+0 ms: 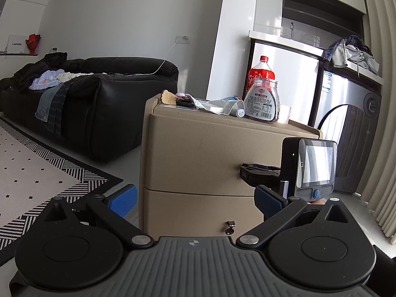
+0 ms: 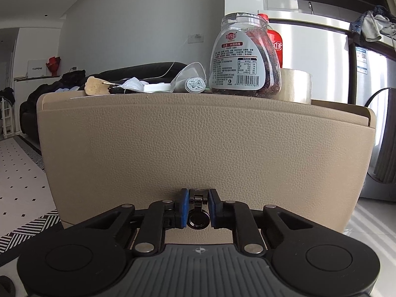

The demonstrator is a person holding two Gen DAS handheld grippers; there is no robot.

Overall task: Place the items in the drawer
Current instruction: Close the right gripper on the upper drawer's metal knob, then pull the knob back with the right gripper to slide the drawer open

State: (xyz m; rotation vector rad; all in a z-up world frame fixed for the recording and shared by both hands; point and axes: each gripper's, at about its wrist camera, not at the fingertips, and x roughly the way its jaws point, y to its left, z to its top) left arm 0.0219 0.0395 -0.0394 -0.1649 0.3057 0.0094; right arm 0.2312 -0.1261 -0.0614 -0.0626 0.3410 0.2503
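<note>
Beige drawer (image 2: 198, 148), blue-padded gripper (image 2: 197, 210)

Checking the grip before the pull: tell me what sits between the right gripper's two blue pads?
The drawer's dark metal ring pull sits between the right gripper's blue pads, against the beige drawer front. This shows in the right wrist view.

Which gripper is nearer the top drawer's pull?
Right. The right gripper has its blue pads on either side of the top drawer's pull. The left gripper is open, held back from the cabinet, lower down.
</note>
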